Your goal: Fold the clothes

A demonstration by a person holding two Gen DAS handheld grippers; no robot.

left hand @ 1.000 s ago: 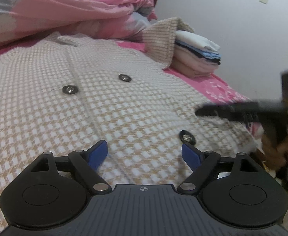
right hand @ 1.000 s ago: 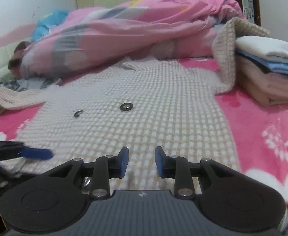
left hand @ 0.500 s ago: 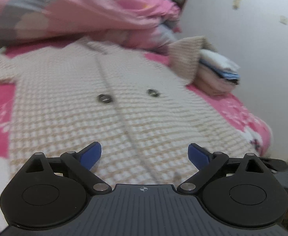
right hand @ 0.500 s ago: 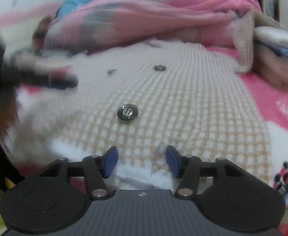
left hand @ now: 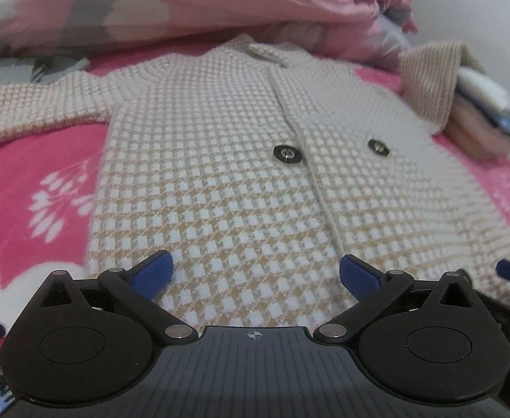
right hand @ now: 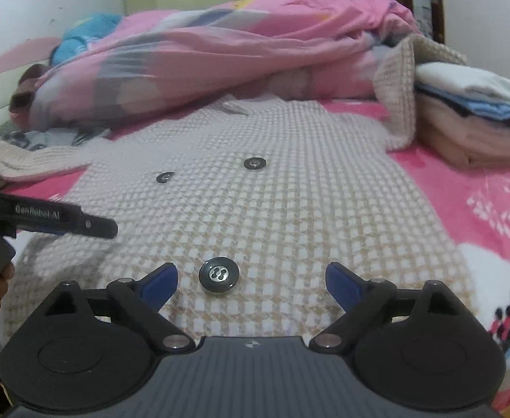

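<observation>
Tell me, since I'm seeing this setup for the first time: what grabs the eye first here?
A checked beige-and-white cardigan with dark buttons lies spread flat across the pink bed, filling the middle of both views. The left gripper and right gripper both hang open over its near hem. Behind it sits a rumpled pink quilt, and at the right a stack of folded clothes.

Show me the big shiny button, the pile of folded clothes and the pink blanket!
Button (right hand: 218,274), right wrist view, its middle.
Folded clothes (right hand: 470,115), right wrist view, stack's side.
Pink blanket (right hand: 220,45), right wrist view, its top.
</observation>
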